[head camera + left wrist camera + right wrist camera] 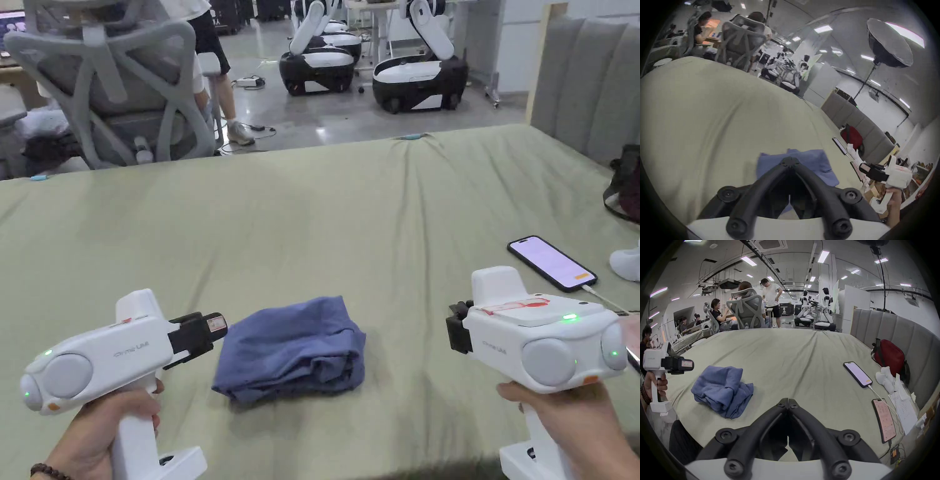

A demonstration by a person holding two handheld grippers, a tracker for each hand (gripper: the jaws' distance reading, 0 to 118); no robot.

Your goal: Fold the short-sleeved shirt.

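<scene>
Blue folded shirt point(290, 347) between both closed grippers

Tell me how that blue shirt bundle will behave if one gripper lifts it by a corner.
The blue shirt would probably droop and come unfolded: it lies in soft, loose layers with rumpled edges. It looks light, thin cloth that barely dents the green sheet. If pushed, it would likely bunch up rather than slide whole.

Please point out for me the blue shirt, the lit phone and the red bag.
blue shirt point(294, 347), head view: middle of its folded top layer.
lit phone point(551, 262), head view: centre of its bright screen.
red bag point(889, 354), right gripper view: middle of its red front.
</scene>
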